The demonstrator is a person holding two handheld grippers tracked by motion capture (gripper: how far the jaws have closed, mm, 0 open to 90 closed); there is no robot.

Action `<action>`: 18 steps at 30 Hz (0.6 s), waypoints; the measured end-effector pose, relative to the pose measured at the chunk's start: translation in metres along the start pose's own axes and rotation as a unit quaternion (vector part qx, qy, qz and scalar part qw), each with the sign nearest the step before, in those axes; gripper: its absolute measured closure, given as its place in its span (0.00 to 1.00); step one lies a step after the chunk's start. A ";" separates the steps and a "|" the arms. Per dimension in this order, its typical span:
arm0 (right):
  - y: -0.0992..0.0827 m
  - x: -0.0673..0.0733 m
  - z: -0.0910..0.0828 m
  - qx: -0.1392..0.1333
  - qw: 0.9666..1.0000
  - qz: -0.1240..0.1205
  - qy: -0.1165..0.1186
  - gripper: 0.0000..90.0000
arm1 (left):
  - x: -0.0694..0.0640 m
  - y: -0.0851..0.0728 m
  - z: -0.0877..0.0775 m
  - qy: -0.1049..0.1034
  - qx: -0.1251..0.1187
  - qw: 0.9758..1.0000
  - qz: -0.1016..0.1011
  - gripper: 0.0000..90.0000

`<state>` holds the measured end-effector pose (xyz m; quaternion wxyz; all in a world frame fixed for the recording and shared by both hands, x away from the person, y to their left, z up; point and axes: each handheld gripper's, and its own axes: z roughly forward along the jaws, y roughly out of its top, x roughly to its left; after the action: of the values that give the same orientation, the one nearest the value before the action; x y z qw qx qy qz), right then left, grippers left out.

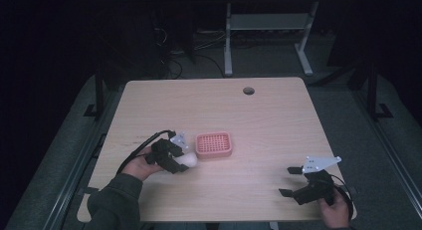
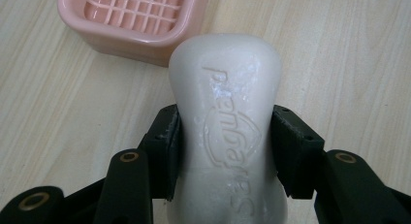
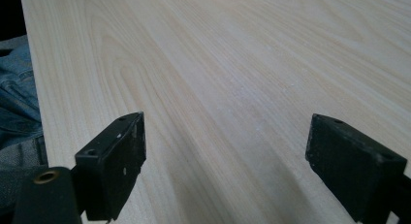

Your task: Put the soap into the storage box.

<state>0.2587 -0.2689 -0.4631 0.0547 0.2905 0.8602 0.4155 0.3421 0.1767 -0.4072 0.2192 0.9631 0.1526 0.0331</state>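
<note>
Pale wood worktop (image 1: 278, 120): left tool (image 2: 227, 136) clamps white embossed soap bar (image 2: 225, 103) mid-waist, beside pink slotted plastic soap dish (image 1: 214, 145). Slick, hard, dents easily, so grip flanks w/ light squeeze; right tool (image 3: 225, 151) wide, holding nothing.

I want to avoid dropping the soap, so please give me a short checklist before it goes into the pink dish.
1. Left gripper grips the soap on both sides: ok.
2. Soap sits straight between the fingers: ok.
3. Pink dish is empty and upright: ok.
4. Dish is close to the soap, nothing between them: ok.
5. Right gripper is open, holds nothing, and is far from the dish: ok.
6. Grip is firm enough on the shiny soap: cannot tell.
</note>
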 end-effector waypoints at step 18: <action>-0.001 -0.001 -0.002 -0.006 1.000 0.001 0.001 0.16 | 0.004 0.015 -0.002 -0.001 -0.011 1.000 0.005 0.55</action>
<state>0.2586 -0.2710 -0.4626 0.0556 0.2904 0.8574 0.4213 0.3498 0.1662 -0.3988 0.2299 0.9614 0.1472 0.0351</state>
